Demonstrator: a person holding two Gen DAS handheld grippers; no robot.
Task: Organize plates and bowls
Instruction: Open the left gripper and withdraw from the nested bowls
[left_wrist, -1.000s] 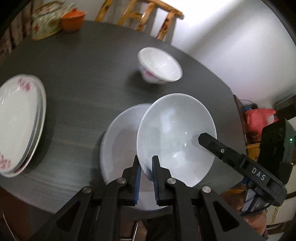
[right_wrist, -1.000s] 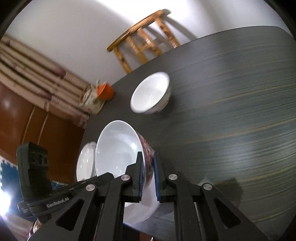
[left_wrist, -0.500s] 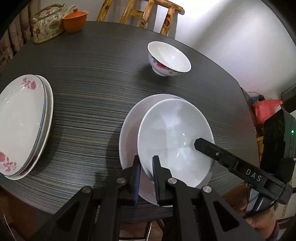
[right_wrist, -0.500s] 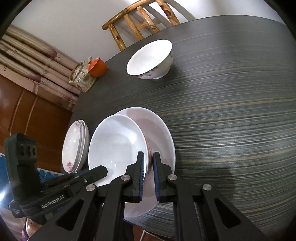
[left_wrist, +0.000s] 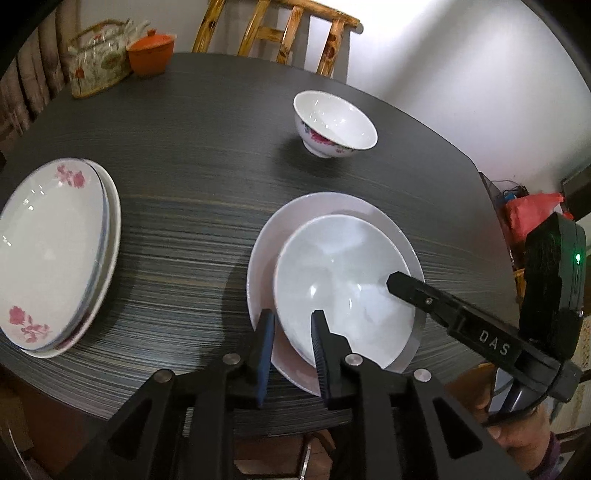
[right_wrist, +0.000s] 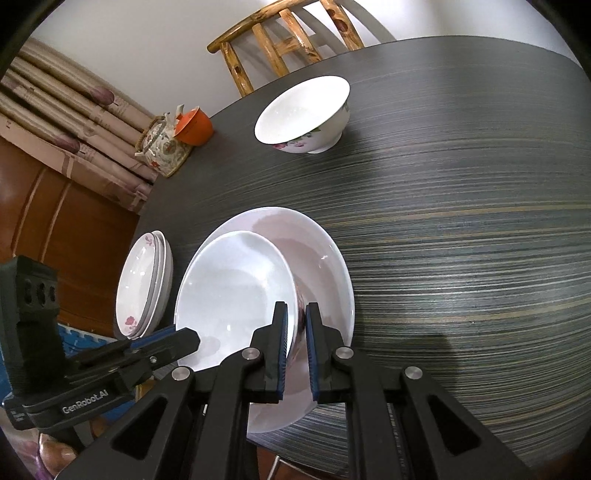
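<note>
Dark table (left_wrist: 207, 155): large plate (left_wrist: 328, 206) near its front edge, white bowl (left_wrist: 343, 280) now seated in it — half a second ago still tilted. Left gripper (left_wrist: 291, 332) has parted, straddling the rim untouched. Right gripper (right_wrist: 295, 325) brackets the opposite rim narrowly — contact apparently kept, though unclear. Placement judged done; small floral bowl (left_wrist: 334, 125) remains apart.

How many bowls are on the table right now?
2. The big bowl sits on the lone plate near the table's front edge, both grippers at its rim; the small flowered bowl stands alone farther back, by the chair.
</note>
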